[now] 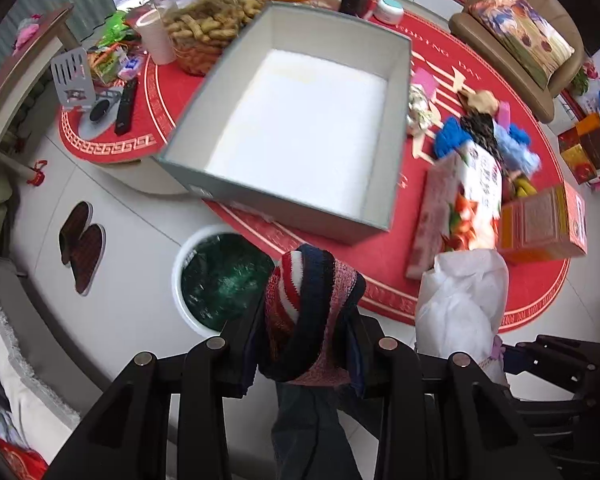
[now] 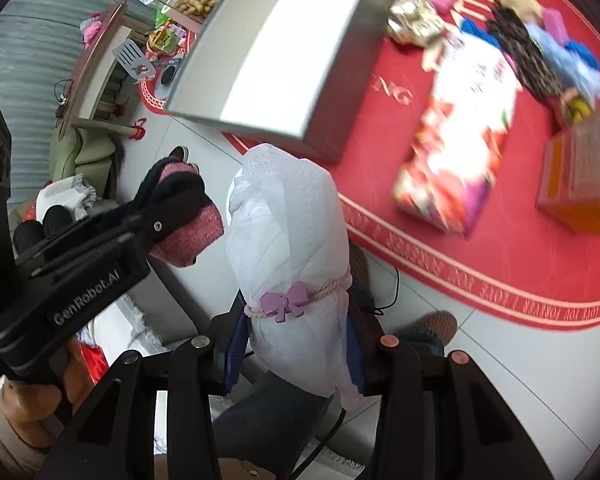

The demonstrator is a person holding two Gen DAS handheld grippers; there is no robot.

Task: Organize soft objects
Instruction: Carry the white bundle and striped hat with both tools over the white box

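Observation:
My left gripper (image 1: 306,344) is shut on a rolled knit sock (image 1: 310,300) with red, white, navy and pink stripes; in the right wrist view the same gripper (image 2: 180,216) holds that sock (image 2: 188,236) from the left. My right gripper (image 2: 296,344) is shut on a white lace bundle (image 2: 288,248) tied with a pink cord and a purple bow; the bundle (image 1: 464,304) also shows at lower right in the left wrist view. Beyond both lies an open grey box (image 1: 300,196) with a white, empty inside, resting on the red tablecloth (image 1: 380,264). A pile of blue and patterned soft items (image 1: 484,136) lies right of the box.
A floral carton (image 1: 460,208) and an orange carton (image 1: 544,220) lie right of the box. A bag of peanuts (image 1: 208,20), a paper cup (image 1: 156,36), a remote (image 1: 126,106) and snacks crowd the far left. Below the table edge stand a white bin (image 1: 216,280) and slippers (image 1: 82,246).

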